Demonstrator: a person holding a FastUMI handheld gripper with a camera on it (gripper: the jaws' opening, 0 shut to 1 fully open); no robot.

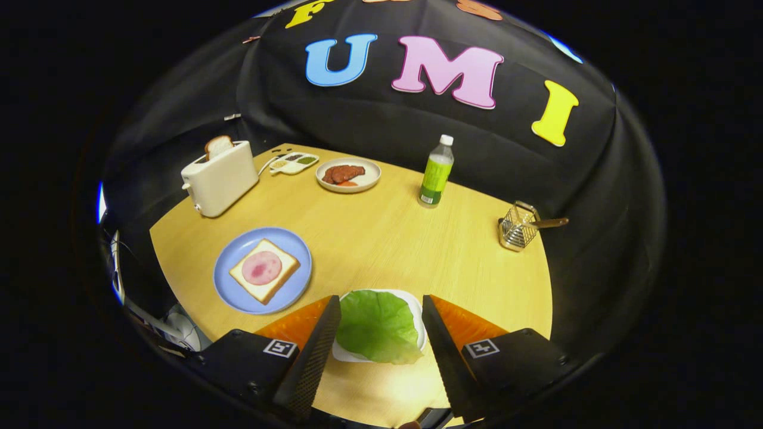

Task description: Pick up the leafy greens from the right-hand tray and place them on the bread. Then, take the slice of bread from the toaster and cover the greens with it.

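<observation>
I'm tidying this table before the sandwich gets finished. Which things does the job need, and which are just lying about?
Needed:
- leafy greens on their white tray, between the open gripper fingers
- bread with ham on the blue plate
- toaster holding a bread slice

Lying about:
- green bottle
- plate of meat
- divided condiment tray
- wire holder

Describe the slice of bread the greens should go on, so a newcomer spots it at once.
Start at the white toaster on the wooden table. Nearer the open gripper sits a blue plate holding the bread. Unlike the toaster's slice, it lies flat, topped with pink ham.
</observation>
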